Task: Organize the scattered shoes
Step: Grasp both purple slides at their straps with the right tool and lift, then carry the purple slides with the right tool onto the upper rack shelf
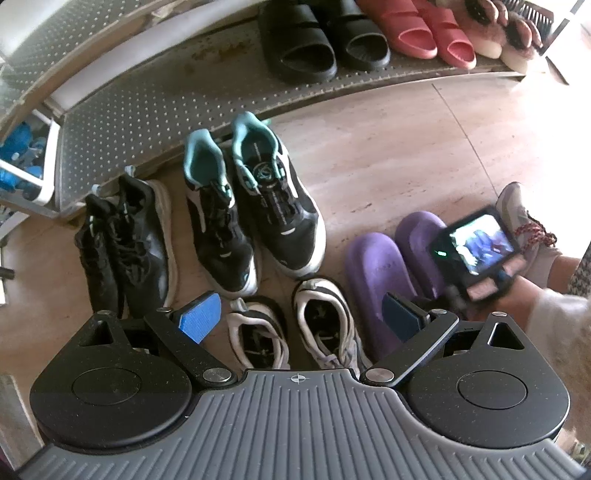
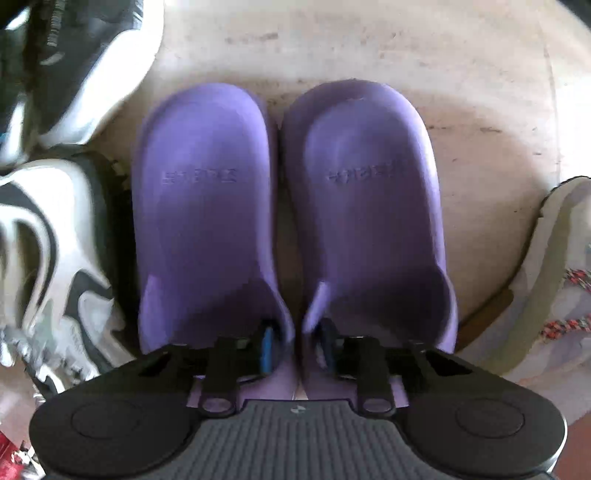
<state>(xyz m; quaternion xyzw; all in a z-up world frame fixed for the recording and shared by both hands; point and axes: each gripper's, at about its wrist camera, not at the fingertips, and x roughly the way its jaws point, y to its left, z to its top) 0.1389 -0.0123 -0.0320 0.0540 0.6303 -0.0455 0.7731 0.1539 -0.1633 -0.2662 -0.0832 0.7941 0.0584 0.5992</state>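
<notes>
Two purple slippers (image 2: 203, 206) (image 2: 369, 206) lie side by side on the tiled floor, toes pointing away. My right gripper (image 2: 295, 343) reaches into their heel openings, one finger in each slipper, and pinches the two inner walls together between its pads. In the left wrist view the same purple slippers (image 1: 373, 266) lie at the right, with the right gripper's screen (image 1: 476, 247) above them. My left gripper (image 1: 301, 317) hangs open over a pair of white and black sneakers (image 1: 321, 314), with nothing between its blue pads (image 1: 201, 319).
Black sneakers with teal lining (image 1: 255, 206) and all-black sneakers (image 1: 125, 243) stand on the floor before a perforated metal rack (image 1: 155, 107). The rack holds black slides (image 1: 295, 48), red slides (image 1: 424, 33) and fluffy slippers (image 1: 506, 40). A person's grey shoe (image 2: 546, 280) is at the right.
</notes>
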